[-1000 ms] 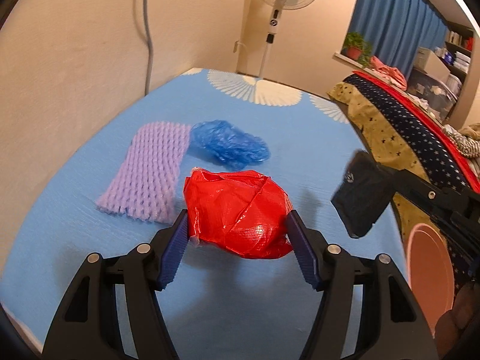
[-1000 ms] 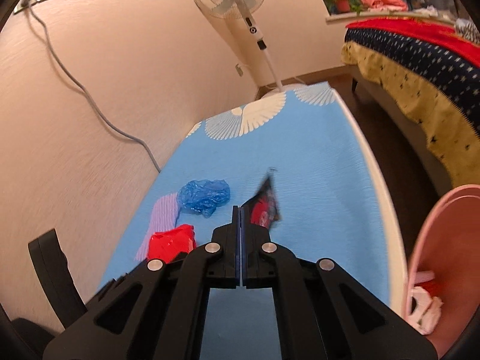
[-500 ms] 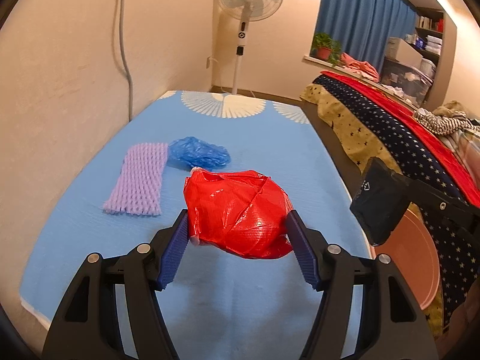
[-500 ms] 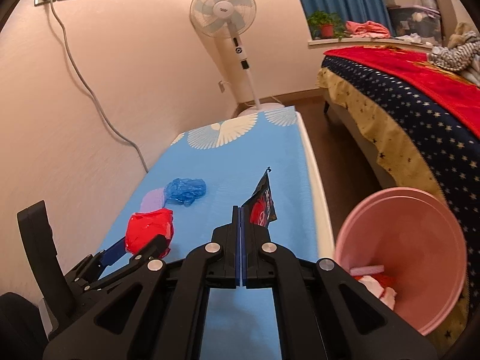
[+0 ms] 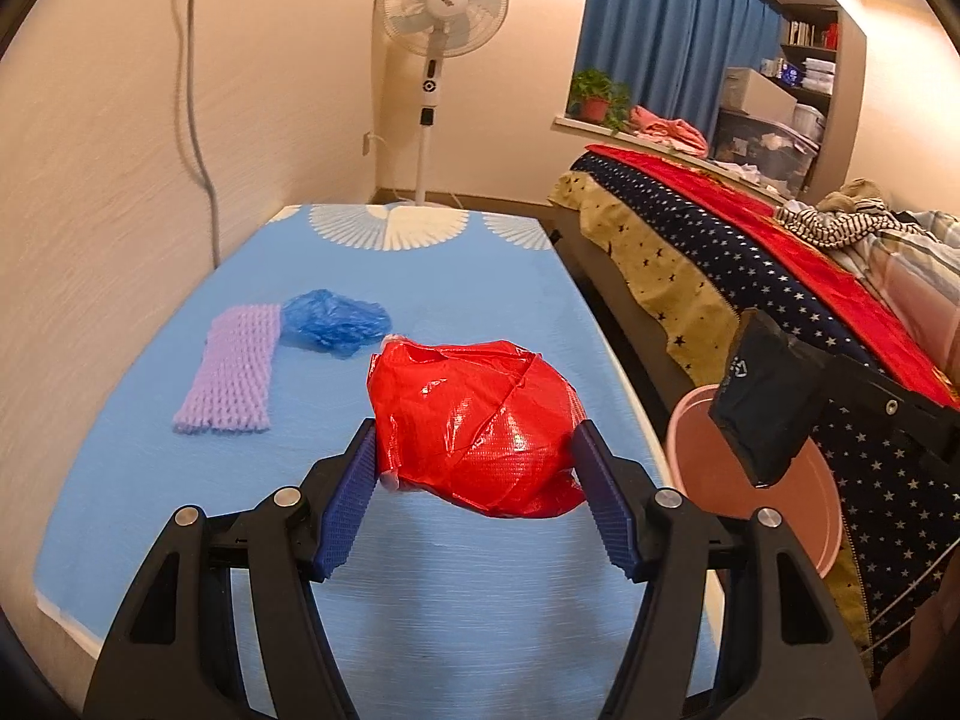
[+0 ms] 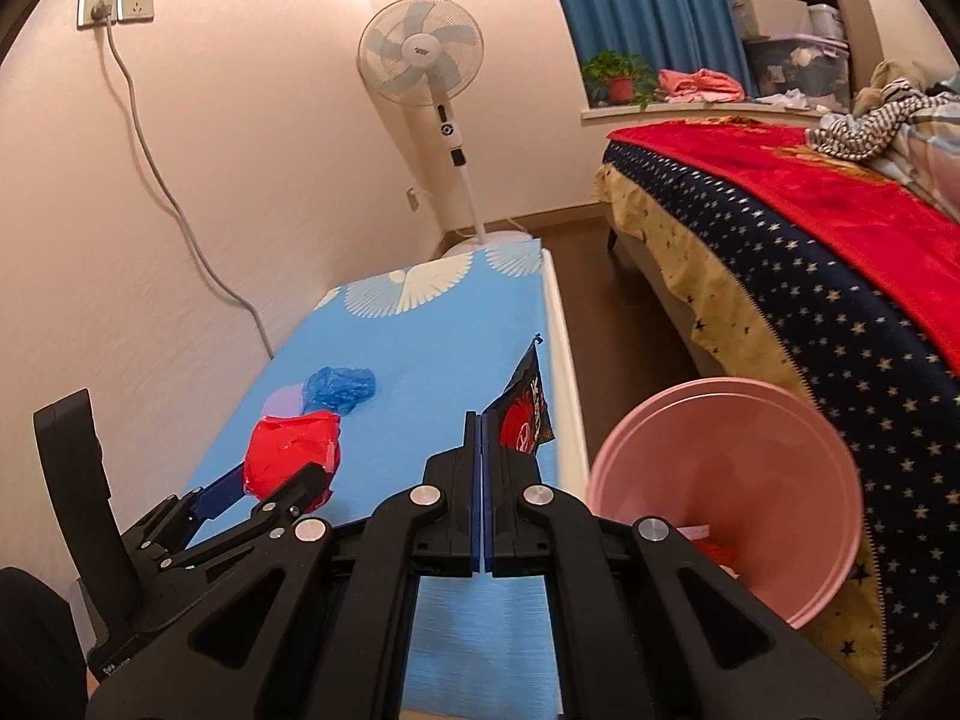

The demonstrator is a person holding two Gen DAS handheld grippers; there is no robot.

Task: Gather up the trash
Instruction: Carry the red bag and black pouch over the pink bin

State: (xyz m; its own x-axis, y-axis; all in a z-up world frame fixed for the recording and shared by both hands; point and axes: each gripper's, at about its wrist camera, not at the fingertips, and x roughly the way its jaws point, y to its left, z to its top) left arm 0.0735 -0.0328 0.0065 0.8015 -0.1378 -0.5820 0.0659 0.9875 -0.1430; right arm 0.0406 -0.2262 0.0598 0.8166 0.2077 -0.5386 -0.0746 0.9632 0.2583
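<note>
My left gripper [image 5: 474, 474] is shut on a crumpled red plastic bag [image 5: 477, 423] and holds it above the blue mat [image 5: 456, 306]; the bag also shows in the right wrist view [image 6: 294, 456]. My right gripper [image 6: 482, 426] is shut on a black and red snack wrapper [image 6: 525, 414], held near the mat's right edge; the wrapper shows in the left wrist view [image 5: 762, 396] over the bin. A pink bin [image 6: 738, 450] with some trash inside stands on the floor right of the mat. A blue plastic bag [image 5: 333, 321] and a purple foam net [image 5: 237, 378] lie on the mat.
A standing fan [image 5: 441, 6] is at the mat's far end. A bed with a starry cover [image 6: 810, 252] runs along the right, close behind the bin. A wall with a cable [image 5: 198, 120] borders the mat on the left.
Both grippers have risen and pulled back with their loads. The right gripper has swung right, and the pink bin now fills more of its view.
</note>
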